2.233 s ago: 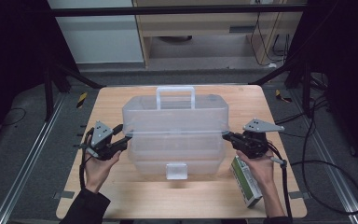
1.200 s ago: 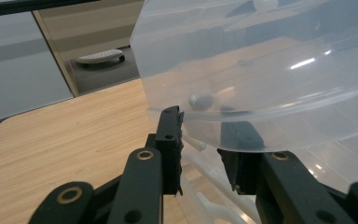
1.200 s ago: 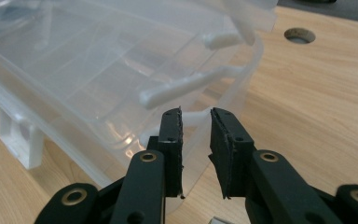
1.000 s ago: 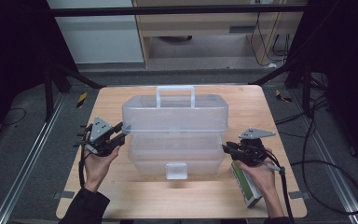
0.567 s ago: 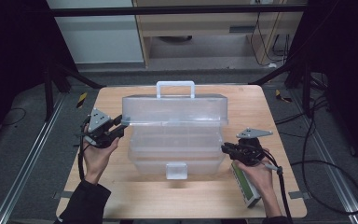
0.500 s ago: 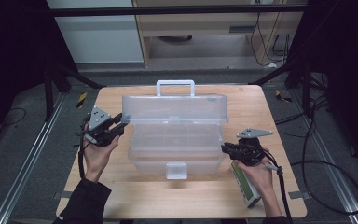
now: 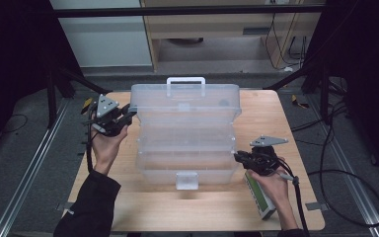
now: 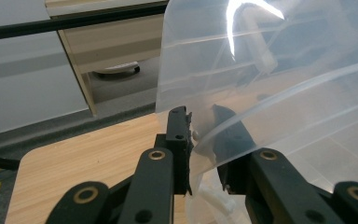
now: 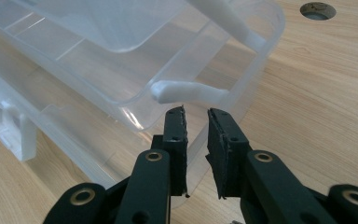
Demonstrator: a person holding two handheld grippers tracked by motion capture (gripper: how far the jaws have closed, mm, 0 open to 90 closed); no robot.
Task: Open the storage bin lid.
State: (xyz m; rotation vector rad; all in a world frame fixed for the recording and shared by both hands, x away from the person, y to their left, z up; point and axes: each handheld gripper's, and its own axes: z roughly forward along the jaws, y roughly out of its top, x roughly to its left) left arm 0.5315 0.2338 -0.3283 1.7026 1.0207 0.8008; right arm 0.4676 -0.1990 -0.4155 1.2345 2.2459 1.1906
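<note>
Pinching the clear box lid's (image 8: pixel 279 84) edge, left hand-held gripper (image 8: pixel 200 135), right hand-held gripper (image 9: pixel 196 135) narrowly parted beside base rim (image 9: pixel 135 123).

Clear plastic tiered toolbox (image 7: pixel 185 133) stands mid-table, lid raised, trays fanned open.

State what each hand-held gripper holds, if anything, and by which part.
The left hand-held gripper pinches the clear box's lid at its left edge. The right hand-held gripper holds nothing; its jaws stand just short of the box's base.

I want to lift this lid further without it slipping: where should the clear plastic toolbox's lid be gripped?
Grip the clear plastic toolbox lid by its thin left end edge, coming in from the left side as the left gripper does; that edge fits between narrow jaws.
</note>
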